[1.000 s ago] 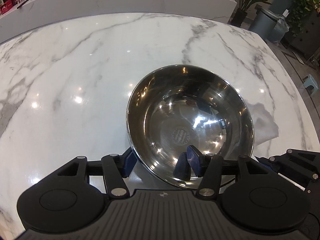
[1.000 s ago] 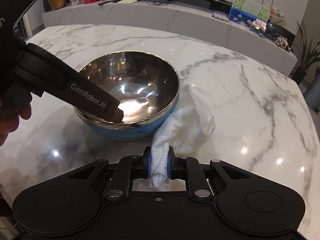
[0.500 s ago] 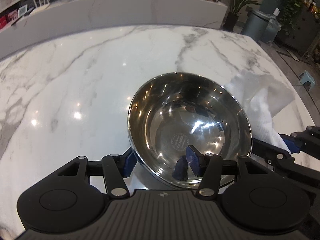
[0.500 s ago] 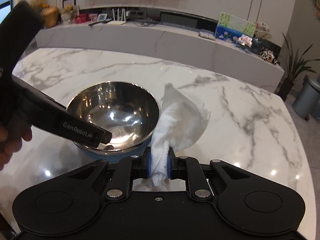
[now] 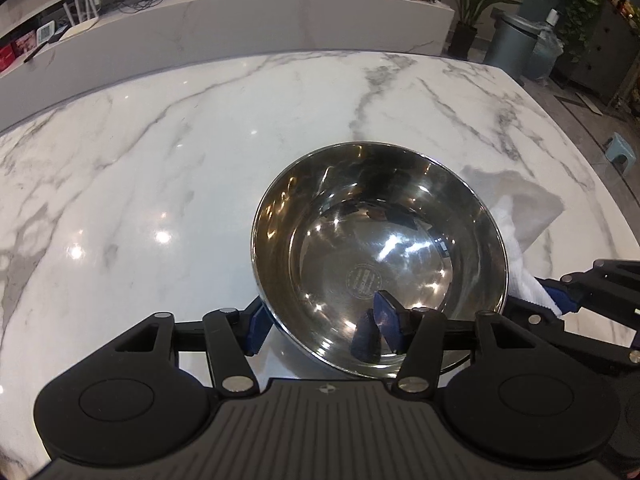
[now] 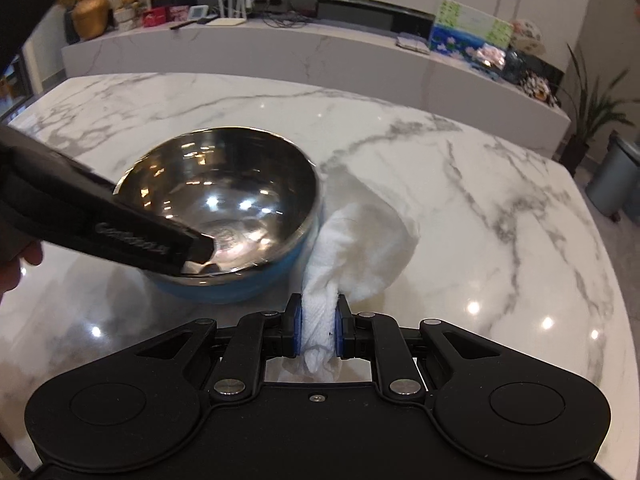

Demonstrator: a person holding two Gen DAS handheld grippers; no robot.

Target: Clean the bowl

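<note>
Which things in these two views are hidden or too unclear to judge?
- Left wrist view: the white cloth is partly hidden behind the steel bowl; whether they touch is unclear.
- Left wrist view: the stamp in the bowl bottom is too small to read.
- Right wrist view: the left claw covers the bowl's near rim; its logo is blurred.
- Right wrist view: the right claw hides the cloth's pinched part.

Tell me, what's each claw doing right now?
Left gripper clamped on bowl rim, one finger inside. Right gripper shut on cloth, outside the bowl's right side. Nothing in the way.
</note>
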